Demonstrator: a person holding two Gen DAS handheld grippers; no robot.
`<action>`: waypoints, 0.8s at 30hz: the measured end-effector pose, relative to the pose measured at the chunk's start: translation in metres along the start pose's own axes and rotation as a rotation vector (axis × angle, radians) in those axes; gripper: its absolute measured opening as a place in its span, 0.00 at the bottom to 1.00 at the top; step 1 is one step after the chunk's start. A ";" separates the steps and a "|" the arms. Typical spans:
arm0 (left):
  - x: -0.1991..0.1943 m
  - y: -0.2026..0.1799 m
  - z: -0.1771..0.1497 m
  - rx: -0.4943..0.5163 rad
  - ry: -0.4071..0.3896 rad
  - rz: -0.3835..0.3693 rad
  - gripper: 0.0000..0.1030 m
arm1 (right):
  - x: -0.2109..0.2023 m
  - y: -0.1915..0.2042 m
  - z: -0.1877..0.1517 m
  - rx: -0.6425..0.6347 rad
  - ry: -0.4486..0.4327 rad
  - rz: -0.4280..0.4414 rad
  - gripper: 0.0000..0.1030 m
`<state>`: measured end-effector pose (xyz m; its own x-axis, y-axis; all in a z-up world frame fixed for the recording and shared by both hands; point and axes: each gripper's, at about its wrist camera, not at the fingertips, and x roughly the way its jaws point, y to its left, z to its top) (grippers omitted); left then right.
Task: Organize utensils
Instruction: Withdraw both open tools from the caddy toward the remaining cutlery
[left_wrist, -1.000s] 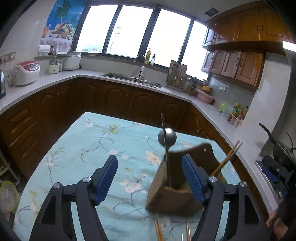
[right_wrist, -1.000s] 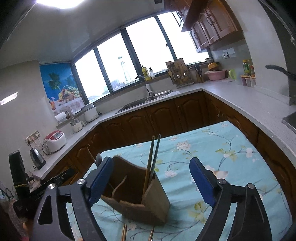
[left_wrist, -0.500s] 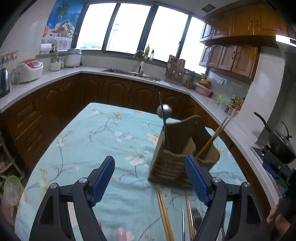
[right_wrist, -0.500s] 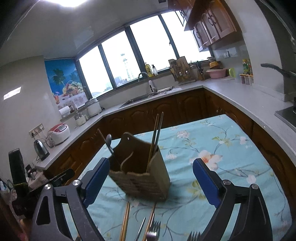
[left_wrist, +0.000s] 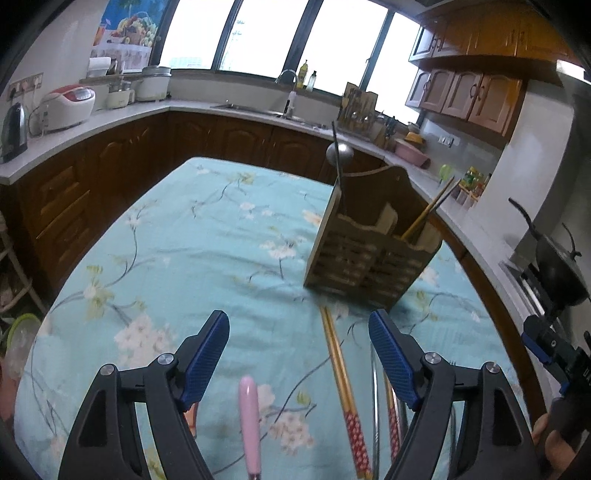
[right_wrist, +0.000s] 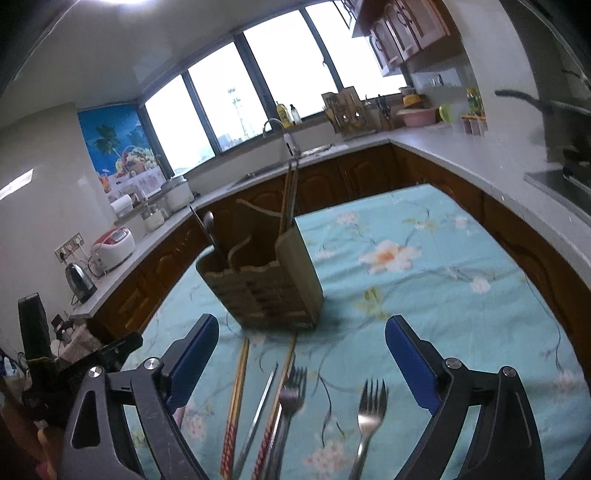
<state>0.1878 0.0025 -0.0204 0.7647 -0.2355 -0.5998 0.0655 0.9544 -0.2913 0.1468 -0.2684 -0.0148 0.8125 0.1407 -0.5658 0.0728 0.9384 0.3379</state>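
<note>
Here we hold both grippers above the table, whose teal floral cloth (left_wrist: 192, 236) fills the lower half of each view. Our left gripper (left_wrist: 299, 354) has its jaws spread wide with nothing between the blue pads, and our right gripper (right_wrist: 301, 356) is spread just as wide and just as empty.

The wooden utensil holder (left_wrist: 369, 254) stands upright on the cloth ahead of both grippers. In its left compartment we see a metal ladle (left_wrist: 339, 153) with its bowl uppermost, and in the right one a pair of chopsticks (left_wrist: 430, 208) leaning outward (the middle slot is too shadowed for us to tell what it holds).

The loose utensils lie flat on the cloth in front of the holder, pointing roughly toward it. From the right wrist view we count two red-patterned chopsticks (right_wrist: 236, 398), a thin metal rod-like piece (right_wrist: 260, 406) and two forks (right_wrist: 369, 410) side by side, tines toward the holder. From the left wrist view a pink handle (left_wrist: 249, 417) lies between our left gripper's fingers, below them on the cloth.

A kitchen counter (left_wrist: 122, 118) with a rice cooker (left_wrist: 68, 107) wraps around the table.
</note>
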 end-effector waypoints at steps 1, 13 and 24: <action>0.002 0.000 -0.002 0.002 0.007 0.006 0.76 | 0.000 -0.002 -0.004 0.005 0.010 -0.001 0.90; 0.016 -0.006 -0.007 0.032 0.097 0.045 0.74 | 0.004 -0.014 -0.025 0.030 0.072 -0.014 0.90; 0.064 -0.022 0.000 0.105 0.204 0.063 0.68 | 0.018 -0.031 -0.038 0.040 0.141 -0.062 0.90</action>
<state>0.2352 -0.0339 -0.0522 0.6244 -0.1974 -0.7557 0.0961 0.9796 -0.1764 0.1372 -0.2833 -0.0646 0.7169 0.1285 -0.6852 0.1452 0.9338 0.3271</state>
